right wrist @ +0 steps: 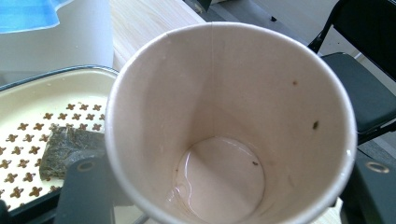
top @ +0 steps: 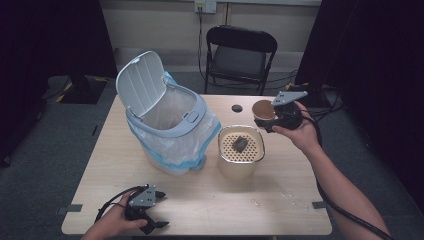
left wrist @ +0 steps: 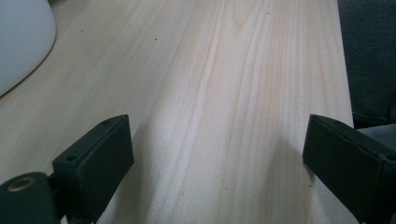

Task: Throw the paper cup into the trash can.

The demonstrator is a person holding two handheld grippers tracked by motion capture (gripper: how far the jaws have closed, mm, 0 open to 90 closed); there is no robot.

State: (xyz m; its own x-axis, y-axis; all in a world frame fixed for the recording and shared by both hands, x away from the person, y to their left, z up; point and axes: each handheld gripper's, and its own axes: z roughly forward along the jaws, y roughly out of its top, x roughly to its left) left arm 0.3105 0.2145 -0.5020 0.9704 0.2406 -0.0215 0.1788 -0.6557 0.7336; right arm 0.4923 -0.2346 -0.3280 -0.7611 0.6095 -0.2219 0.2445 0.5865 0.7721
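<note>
My right gripper (top: 270, 120) is shut on a brown paper cup (top: 263, 110), held above the table's far right, just behind a cream container (top: 222, 152). In the right gripper view the cup (right wrist: 233, 107) sits between the jaws of my right gripper (right wrist: 224, 196), and a little liquid lies in its bottom. A dark tea bag (top: 239, 143) lies on the container's perforated insert (right wrist: 28, 112); the tea bag (right wrist: 65, 149) is left of the cup. My left gripper (top: 161, 210) rests open at the near left edge, and nothing lies between the jaws of the left gripper (left wrist: 215, 158), just bare wood.
A white waste bin (top: 172, 132) with a blue-edged liner stands at the table's left middle, its lid (top: 142, 82) swung up. A small dark round spot (top: 237, 108) marks the table behind the container. A black folding chair (top: 240, 52) stands beyond the far edge.
</note>
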